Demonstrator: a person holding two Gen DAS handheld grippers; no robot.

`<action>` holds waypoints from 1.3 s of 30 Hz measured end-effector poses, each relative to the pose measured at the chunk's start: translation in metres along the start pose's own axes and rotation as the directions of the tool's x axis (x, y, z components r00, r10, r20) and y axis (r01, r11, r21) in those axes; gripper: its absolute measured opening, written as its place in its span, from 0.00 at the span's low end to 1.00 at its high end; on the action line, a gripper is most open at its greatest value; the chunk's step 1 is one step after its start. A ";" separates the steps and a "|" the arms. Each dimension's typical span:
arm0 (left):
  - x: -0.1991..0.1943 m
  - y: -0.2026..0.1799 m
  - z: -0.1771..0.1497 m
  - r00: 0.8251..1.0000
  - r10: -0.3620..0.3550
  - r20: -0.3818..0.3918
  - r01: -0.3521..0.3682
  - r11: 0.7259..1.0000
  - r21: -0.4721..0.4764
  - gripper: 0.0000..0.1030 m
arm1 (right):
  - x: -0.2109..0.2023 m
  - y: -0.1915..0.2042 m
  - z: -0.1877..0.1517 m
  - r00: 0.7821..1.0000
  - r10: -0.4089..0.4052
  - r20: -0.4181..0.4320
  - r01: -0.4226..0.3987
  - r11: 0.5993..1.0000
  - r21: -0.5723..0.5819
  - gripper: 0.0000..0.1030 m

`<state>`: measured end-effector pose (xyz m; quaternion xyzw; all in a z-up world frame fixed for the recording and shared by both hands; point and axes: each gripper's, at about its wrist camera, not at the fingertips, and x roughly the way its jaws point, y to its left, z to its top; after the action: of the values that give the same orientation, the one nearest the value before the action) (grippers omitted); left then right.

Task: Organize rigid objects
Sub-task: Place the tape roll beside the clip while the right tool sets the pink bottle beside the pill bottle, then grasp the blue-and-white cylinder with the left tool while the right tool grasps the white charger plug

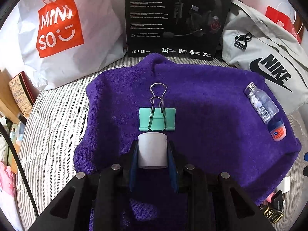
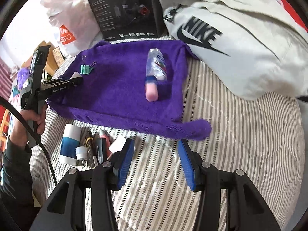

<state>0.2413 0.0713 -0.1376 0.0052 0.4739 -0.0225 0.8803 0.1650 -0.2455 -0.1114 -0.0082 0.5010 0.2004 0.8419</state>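
Note:
A purple towel (image 1: 211, 100) lies spread on striped bedding. My left gripper (image 1: 152, 146) is shut on a small white cup (image 1: 152, 154), held just above the towel. Right in front of it lies a green binder clip (image 1: 157, 119). At the towel's right edge lie a clear pill bottle (image 1: 261, 104) and a pink tin (image 1: 278, 132). My right gripper (image 2: 156, 163) stands open and empty over the bedding, near the towel's front corner. From there I see the bottle (image 2: 156, 65), the tin (image 2: 152, 93), the clip (image 2: 86, 69) and the left gripper (image 2: 75, 80).
Behind the towel stand a white shopping bag (image 1: 63, 38), a black headset box (image 1: 177, 17) and a grey sports bag (image 1: 269, 57). Several small items, among them a white-and-blue tube (image 2: 70, 144), lie on the bedding (image 2: 240, 144) in front of the towel.

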 end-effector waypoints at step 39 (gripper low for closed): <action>-0.083 -0.078 -0.106 0.986 -0.104 -0.132 0.101 0.994 -0.030 0.62 | -0.049 0.010 -0.075 0.998 0.046 0.043 -0.047 0.999 0.017 0.53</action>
<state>0.1036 -0.0009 -0.1261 -0.0279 0.5317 -0.0620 0.8442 0.0779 -0.2691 -0.1054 0.0153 0.4849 0.2154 0.8475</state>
